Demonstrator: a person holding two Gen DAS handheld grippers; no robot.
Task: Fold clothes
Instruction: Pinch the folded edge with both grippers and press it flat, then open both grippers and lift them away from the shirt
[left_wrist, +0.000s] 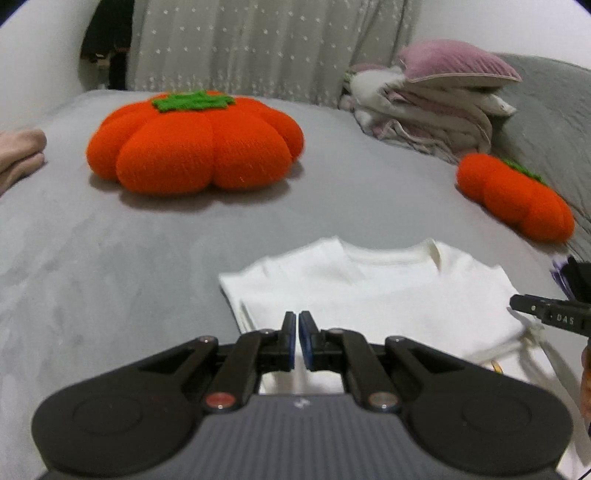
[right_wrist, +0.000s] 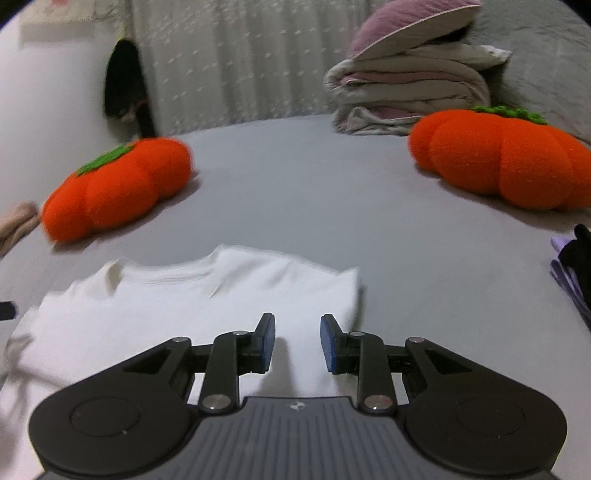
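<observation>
While the white shirt (left_wrist: 369, 291) lay narrowed on the bed (left_wrist: 129, 240) ahead, left tool (left_wrist: 297, 332) hovered clenched and empty, right tool (right_wrist: 297, 341) spread.

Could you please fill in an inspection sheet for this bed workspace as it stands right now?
Surface: grey bed sheet, mostly smooth.
Job's things: white T-shirt lying flat, sides folded in, collar away from the cameras.
Clutter: two orange pumpkin cushions; stacked bedding under a pink pillow; purple and black cloth at right edge; beige fabric at left edge.
Grippers: left gripper shut, nothing visibly between the fingers; right gripper open over the shirt.
Cables: nothing seen.
Surroundings: pale curtain, white wall.
</observation>
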